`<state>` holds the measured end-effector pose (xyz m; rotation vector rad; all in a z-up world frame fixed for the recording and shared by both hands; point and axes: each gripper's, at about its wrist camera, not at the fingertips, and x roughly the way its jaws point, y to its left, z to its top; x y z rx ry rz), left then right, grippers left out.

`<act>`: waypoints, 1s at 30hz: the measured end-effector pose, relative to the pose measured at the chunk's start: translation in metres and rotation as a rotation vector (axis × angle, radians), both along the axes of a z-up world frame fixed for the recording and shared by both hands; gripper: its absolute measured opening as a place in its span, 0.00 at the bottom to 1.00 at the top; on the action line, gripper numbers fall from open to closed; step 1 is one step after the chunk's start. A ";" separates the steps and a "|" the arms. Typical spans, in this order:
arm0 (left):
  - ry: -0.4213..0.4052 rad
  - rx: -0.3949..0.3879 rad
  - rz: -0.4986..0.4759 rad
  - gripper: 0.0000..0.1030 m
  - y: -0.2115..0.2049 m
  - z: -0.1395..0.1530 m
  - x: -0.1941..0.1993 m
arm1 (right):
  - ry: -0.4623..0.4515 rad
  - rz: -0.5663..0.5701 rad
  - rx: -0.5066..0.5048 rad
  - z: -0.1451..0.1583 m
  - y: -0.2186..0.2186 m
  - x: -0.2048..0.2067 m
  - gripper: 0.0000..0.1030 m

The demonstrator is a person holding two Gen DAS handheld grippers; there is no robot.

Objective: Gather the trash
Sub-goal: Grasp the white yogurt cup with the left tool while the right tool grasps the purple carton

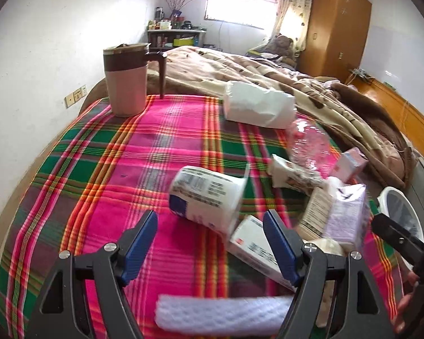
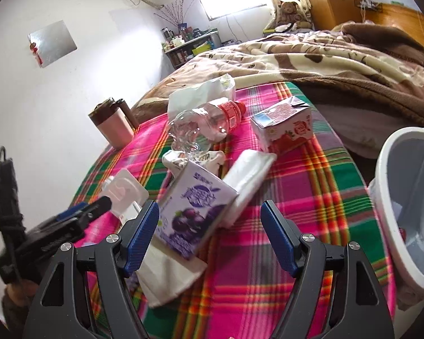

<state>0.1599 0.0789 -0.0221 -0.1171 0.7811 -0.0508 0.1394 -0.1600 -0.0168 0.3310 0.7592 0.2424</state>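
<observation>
Trash lies scattered on a pink and green plaid cloth [image 1: 104,175]. In the left wrist view my left gripper [image 1: 210,243] is open just short of a white yogurt cup [image 1: 206,195] lying on its side, with a flat white box [image 1: 257,251] by its right finger. In the right wrist view my right gripper [image 2: 210,234] is open over a purple juice carton [image 2: 192,214], which lies close to its left finger, unclamped. A clear plastic bottle [image 2: 206,124], a pink carton [image 2: 282,124] and a white napkin [image 2: 248,180] lie beyond. My left gripper [image 2: 82,217] shows at the left.
A white bin [image 2: 387,186] with a plastic liner stands at the cloth's right edge. A pink and brown mug [image 1: 125,84] stands upright at the far left. A white bag [image 1: 257,107] and a brown blanket [image 1: 311,90] lie behind. A white foam strip [image 1: 223,310] lies under my left gripper.
</observation>
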 end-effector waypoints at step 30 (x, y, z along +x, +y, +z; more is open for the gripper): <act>0.077 -0.097 -0.037 0.64 0.013 -0.021 0.045 | 0.069 0.032 -0.032 -0.010 0.026 0.024 0.74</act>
